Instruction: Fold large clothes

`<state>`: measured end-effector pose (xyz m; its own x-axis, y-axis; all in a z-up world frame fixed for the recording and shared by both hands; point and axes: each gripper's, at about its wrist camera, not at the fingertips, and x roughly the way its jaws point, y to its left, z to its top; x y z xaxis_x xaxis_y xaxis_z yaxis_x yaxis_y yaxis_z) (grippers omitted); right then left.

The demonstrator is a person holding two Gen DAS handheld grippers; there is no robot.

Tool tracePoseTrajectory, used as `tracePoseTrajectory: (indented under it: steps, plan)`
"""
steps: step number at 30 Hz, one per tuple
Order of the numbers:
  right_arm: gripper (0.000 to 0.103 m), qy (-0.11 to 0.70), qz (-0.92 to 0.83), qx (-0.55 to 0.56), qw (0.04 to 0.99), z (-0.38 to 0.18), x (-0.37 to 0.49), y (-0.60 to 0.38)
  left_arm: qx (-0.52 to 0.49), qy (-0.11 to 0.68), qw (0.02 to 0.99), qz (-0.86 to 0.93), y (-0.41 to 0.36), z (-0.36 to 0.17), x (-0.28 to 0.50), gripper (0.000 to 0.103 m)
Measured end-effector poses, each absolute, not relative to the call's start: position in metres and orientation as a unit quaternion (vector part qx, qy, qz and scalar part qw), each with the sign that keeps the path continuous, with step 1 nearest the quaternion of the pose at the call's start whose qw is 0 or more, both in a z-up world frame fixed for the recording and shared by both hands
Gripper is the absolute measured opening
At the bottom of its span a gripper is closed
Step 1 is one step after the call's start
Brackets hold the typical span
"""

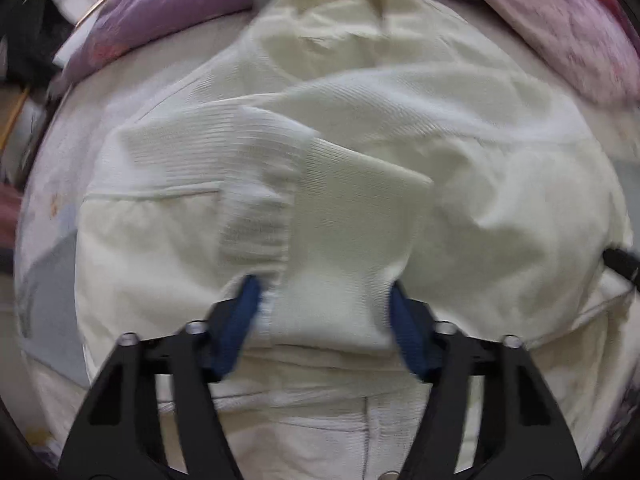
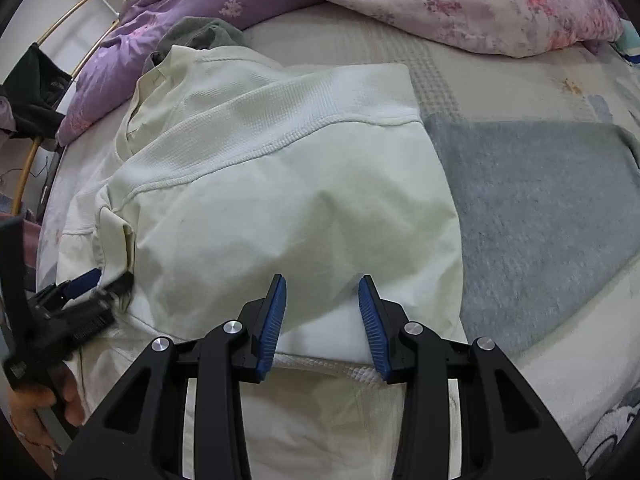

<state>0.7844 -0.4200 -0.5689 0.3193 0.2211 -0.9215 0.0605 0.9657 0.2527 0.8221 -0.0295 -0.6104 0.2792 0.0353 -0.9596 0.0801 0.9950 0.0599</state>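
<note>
A large cream-white jacket of smooth cloth with waffle-knit panels and ribbed cuffs (image 2: pixel 280 184) is seen spread on a bed (image 2: pixel 500 92), its collar toward the purple quilted duvet (image 2: pixel 132 60) and its body partly covering a grey fleecy blanket (image 2: pixel 540 208); the sleeves have been brought across the front, so the fold is judged to be under way but not finished. In the left wrist view the left gripper (image 1: pixel 322 292) is seen with its blue pads on either side of the knit sleeve end (image 1: pixel 340 240); the jaws stand partly apart and the picture is blurred, so it cannot be told whether the cloth is actually pinched. In the right wrist view the right gripper (image 2: pixel 322 292) is seen with its jaws apart over the lower edge of the jacket, where a white waffle hem (image 2: pixel 328 364) lies just below the pads, and nothing is pressed between them. Several risks are judged likely from here. If only the top layer is taken, the folded sleeve could be dragged out of place and the layers beneath left behind. If the two grippers are lifted unevenly, a skewed crease could be produced. The grey blanket could be caught along with the jacket's side. The smooth cloth could also slip from a shallow grip.
</note>
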Motion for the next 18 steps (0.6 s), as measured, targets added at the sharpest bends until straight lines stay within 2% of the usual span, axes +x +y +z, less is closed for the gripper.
tracePoseTrajectory:
  steps: [3,7,11,18]
  plan:
    - [0.036,0.583,0.059,0.129,0.8,-0.57,0.787,-0.426,-0.047,0.595,0.802,-0.002,0.015,-0.594,0.82,0.025]
    - [0.036,0.587,0.06,0.125,0.798,-0.572,0.792,-0.432,-0.146,0.575,0.803,0.049,0.088,-0.574,0.808,0.02]
    - [0.036,0.591,0.058,0.116,0.796,-0.574,0.795,-0.432,-0.195,0.561,0.798,0.108,0.152,-0.57,0.798,0.002]
    - [0.036,0.605,0.055,0.106,0.787,-0.578,0.801,-0.43,-0.235,0.609,0.745,0.141,0.209,-0.607,0.798,0.002]
